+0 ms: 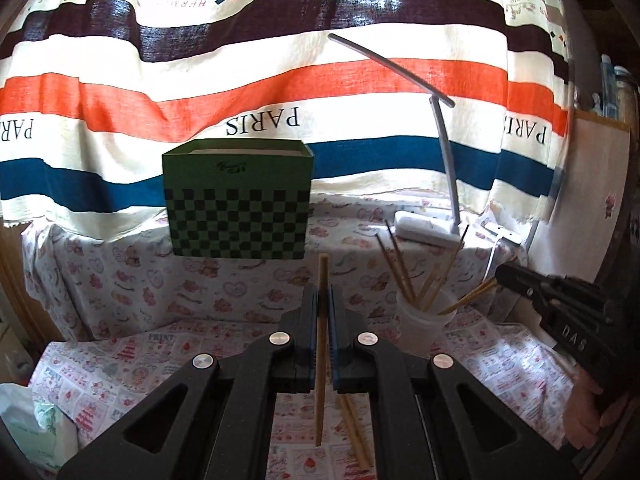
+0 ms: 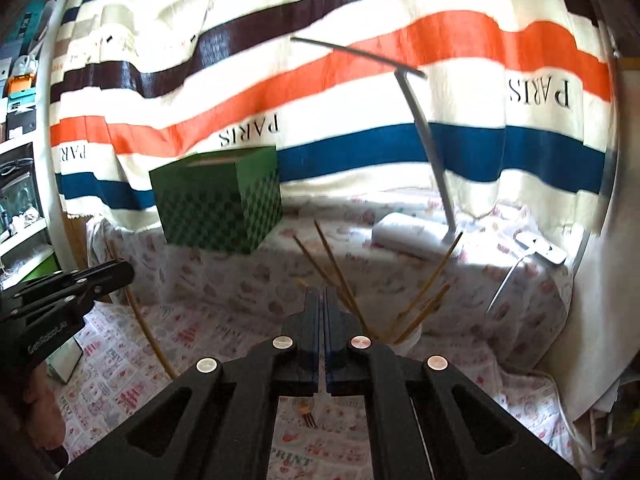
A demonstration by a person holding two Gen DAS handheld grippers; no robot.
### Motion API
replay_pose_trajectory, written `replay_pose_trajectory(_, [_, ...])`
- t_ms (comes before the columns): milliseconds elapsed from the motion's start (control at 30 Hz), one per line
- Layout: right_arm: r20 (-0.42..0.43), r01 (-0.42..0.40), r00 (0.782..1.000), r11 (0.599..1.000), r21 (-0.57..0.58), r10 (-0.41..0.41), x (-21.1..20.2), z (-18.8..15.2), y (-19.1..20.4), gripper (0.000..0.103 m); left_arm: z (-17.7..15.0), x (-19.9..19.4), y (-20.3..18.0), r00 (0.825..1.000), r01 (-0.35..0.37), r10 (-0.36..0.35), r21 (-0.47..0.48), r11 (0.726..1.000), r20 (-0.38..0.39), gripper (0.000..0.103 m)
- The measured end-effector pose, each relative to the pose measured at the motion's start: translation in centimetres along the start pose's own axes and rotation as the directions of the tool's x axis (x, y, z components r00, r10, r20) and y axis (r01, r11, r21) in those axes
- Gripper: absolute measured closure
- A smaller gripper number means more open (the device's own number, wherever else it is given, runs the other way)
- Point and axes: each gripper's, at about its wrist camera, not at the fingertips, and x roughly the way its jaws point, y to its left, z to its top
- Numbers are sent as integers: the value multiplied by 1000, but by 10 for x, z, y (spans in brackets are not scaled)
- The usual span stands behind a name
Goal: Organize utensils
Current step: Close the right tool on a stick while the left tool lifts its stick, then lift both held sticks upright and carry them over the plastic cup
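Gripping one slim tan wooden chopstick [image 1: 322,344], left tool [image 1: 323,300] clamped.

Each of your wrist cameras looks forward and slightly down along its own fingers, from close above the worktop [image 1: 120,368]. Both face the striped cloth [image 1: 256,92] and share the green checkered box [image 2: 218,204], desk lamp [image 2: 416,224] and cup of sticks [image 1: 422,320].
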Motion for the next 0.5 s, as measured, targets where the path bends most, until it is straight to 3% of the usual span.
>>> replay_pose_trajectory(200, [-64,-36,997,997,70,40,9,-18,-16,101,13,1,-17,999,13,-13,12,1000,31,99])
replay_pose_trajectory(500, [-162,33,987,986,164,-6,48,-56,-50,100,45,18,-46,995,75,-75,1,997,63,99])
